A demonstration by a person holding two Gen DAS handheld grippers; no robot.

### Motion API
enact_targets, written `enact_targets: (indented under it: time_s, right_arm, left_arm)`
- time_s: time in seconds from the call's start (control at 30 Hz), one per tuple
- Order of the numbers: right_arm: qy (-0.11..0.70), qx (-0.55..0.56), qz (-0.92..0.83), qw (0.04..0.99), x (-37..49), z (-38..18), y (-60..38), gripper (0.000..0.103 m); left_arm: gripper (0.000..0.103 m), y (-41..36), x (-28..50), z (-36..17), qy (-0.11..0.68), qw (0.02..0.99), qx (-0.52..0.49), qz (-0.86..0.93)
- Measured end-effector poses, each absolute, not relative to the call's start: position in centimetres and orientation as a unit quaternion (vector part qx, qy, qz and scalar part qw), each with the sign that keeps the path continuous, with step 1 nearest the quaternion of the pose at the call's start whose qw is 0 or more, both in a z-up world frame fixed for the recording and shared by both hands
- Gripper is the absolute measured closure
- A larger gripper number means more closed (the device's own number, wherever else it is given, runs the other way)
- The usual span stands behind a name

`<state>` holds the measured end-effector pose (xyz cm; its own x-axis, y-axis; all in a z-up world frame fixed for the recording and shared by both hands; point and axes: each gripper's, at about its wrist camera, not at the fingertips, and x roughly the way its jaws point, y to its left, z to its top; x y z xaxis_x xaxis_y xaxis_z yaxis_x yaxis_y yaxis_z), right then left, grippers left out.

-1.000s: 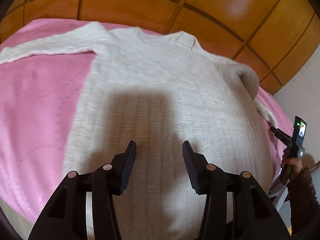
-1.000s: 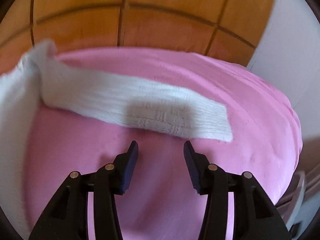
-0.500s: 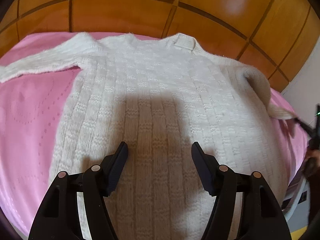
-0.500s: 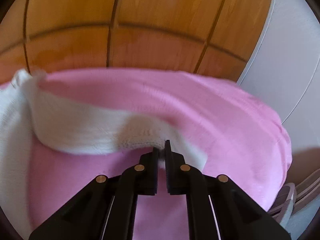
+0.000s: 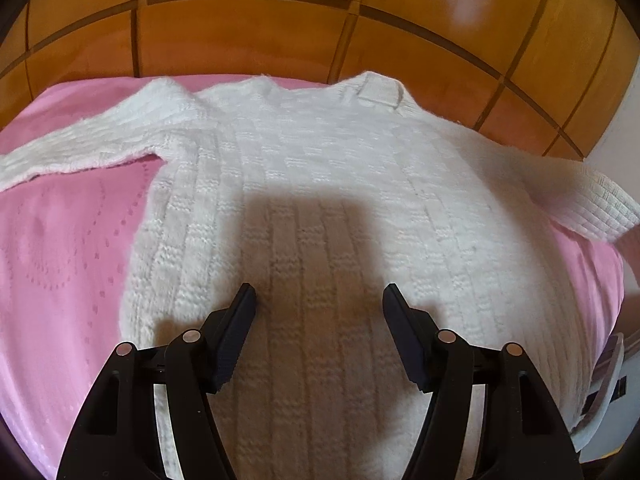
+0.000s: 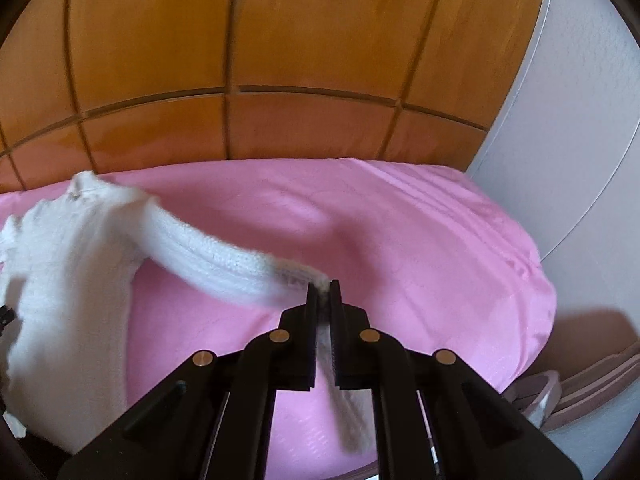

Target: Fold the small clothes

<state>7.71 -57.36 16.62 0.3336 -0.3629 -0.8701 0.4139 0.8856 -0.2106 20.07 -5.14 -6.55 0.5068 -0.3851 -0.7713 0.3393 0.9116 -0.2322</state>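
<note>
A white knitted sweater [image 5: 320, 184] lies flat on a pink bedspread [image 5: 60, 248], collar toward the wooden headboard. Its left sleeve [image 5: 80, 152] stretches out to the left. My left gripper [image 5: 319, 300] is open and empty, hovering over the sweater's lower body. My right gripper [image 6: 323, 286] is shut on the right sleeve [image 6: 224, 256] near its cuff and holds it lifted off the bedspread [image 6: 400, 232]. The raised sleeve also shows at the right edge of the left wrist view [image 5: 592, 204]. The sweater body [image 6: 68, 280] is at the left of the right wrist view.
A wooden panelled headboard [image 5: 280, 32] runs along the far side of the bed and also fills the top of the right wrist view [image 6: 280, 60]. A white wall [image 6: 580, 120] stands to the right. Slippers [image 6: 580, 380] lie beside the bed's right edge.
My right gripper closed on the right sleeve's cuff and lifted it off the bedspread. My left gripper opened wider and shifted to centre over the sweater body.
</note>
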Motion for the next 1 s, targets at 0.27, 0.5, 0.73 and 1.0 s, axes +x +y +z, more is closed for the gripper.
enact_targets:
  time_s: [0.27, 0.5, 0.73, 1.0]
  right_arm:
    - [0.558, 0.077, -0.346, 0.750, 14.6, 9.1, -66.6, 0.091]
    - [0.446, 0.238, -0.375, 0.777, 11.4, 8.2, -69.0, 0.040]
    - [0.434, 0.398, -0.310, 0.747, 9.5, 0.6, -68.5, 0.056]
    - [0.460, 0.372, -0.345, 0.729, 14.0, -2.3, -69.0, 0.098]
  left_arm:
    - [0.035, -5.4, 20.2, -6.7, 0.451, 0.869, -0.024, -0.203]
    - [0.032, -5.4, 20.2, -6.9, 0.455, 0.868, -0.017, -0.199]
    - [0.026, -6.3, 20.0, -6.8, 0.456, 0.870, -0.007, -0.189]
    - [0.026, -5.8, 19.7, -6.4, 0.464, 0.867, -0.021, -0.179]
